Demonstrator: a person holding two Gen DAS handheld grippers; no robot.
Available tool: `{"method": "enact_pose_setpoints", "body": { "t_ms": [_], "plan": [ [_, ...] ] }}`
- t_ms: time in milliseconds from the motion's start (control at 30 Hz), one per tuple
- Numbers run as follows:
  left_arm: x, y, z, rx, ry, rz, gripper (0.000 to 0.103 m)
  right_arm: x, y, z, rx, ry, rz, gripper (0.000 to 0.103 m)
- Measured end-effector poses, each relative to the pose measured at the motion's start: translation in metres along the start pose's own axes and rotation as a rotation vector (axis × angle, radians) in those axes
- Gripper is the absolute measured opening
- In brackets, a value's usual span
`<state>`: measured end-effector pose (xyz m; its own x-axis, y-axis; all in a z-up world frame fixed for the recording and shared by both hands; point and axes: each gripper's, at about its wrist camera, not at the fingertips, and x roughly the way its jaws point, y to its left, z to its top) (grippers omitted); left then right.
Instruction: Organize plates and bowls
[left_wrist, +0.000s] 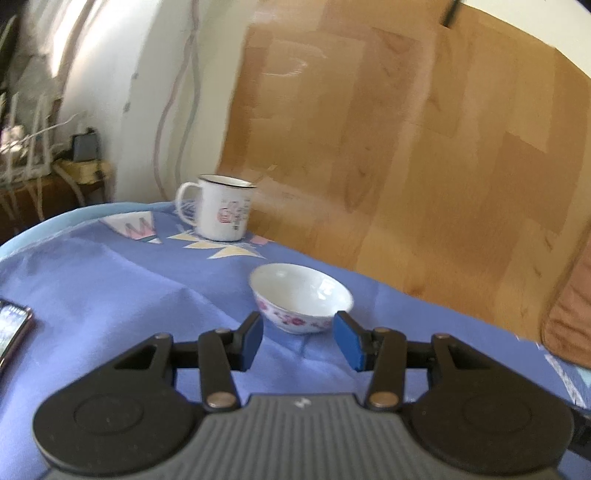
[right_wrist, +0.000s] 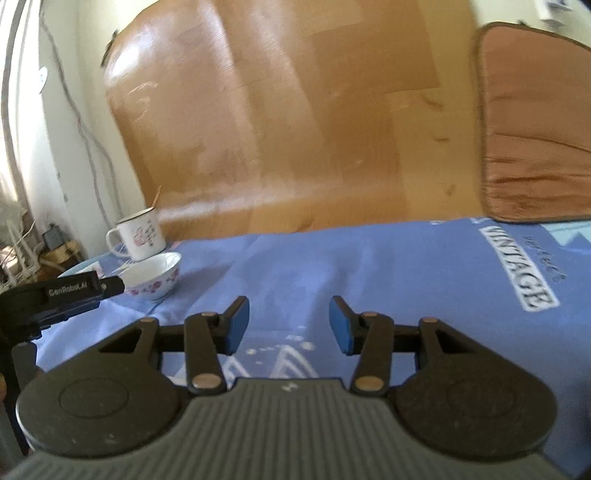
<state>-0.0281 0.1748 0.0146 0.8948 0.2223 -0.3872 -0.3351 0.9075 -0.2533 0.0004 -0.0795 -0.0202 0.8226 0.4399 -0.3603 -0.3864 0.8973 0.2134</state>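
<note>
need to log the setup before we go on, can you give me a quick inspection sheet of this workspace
surface: blue printed cloth, wrinkled, covers the table
job's things: floral bowl, upright, empty, just ahead of the left tool; no plates seen
clutter: enamel mug behind the bowl; phone at the cloth's left edge
grippers: left tool open, holds nothing; right tool open over bare cloth
cables: cords hang down the white wall
surroundings: wooden floor; brown mat
</note>
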Motion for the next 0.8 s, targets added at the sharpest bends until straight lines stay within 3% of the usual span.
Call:
{"method": "enact_pose_setpoints", "body": {
  "t_ms": [267,533,733,800],
  "plan": [
    [0.0,0.037,0.007,-0.207,-0.007,0.06,0.043,0.067,0.035,0.044,0.066,0.134,0.125,0.05],
    [0.001,0.042,0.007,-0.234,-0.011,0.079,0.043,0.141,0.075,0.061,0.106,0.303,0.169,0.049],
    [0.002,0.046,0.007,-0.268,0.003,0.08,0.043,0.176,0.087,0.046,0.133,0.428,0.169,0.03],
    [0.002,0.047,0.007,-0.269,0.001,0.079,0.043,0.178,0.09,0.046,0.128,0.433,0.173,0.017]
  ]
}}
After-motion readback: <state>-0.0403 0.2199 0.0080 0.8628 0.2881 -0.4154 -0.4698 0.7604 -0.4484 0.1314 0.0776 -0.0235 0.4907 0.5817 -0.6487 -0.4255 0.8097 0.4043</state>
